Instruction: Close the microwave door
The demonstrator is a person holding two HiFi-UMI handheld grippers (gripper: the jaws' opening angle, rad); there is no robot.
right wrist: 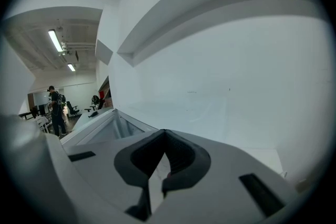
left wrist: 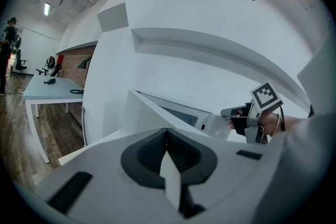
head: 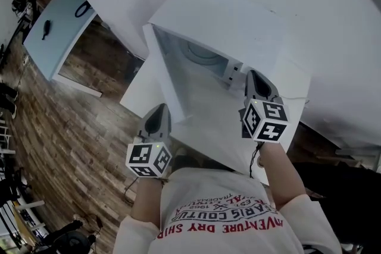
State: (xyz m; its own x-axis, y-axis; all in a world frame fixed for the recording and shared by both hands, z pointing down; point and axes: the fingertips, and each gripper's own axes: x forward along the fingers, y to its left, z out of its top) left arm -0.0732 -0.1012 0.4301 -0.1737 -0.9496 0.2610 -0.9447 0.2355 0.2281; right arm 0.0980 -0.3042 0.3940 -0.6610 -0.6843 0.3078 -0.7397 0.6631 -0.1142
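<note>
Microwave [head: 238, 15] sits on white counter [head: 136, 98] against the far wall. Its door [head: 164, 74] is swung open on the left side, w/ the free edge pointing toward the near side. The cavity is exposed and the turntable [head: 199, 53] shows inside.

Left gripper [head: 157, 119] is at near left, just beside the door's free edge on its outer side. In the left gripper view the jaws of this gripper [left wrist: 167, 136] are pressed together w/ nothing between them. The door's white outer face [left wrist: 139, 115] stands ahead of them, near but apart.

Right gripper [head: 257, 83] is at the microwave's right front corner, by the control panel [head: 232, 71]. Can't tell if it's touching. Its jaws [right wrist: 165, 136] are also together and empty, aimed at the bare wall. From the left gripper view it [left wrist: 236, 112] shows at far right of the cavity.
</note>
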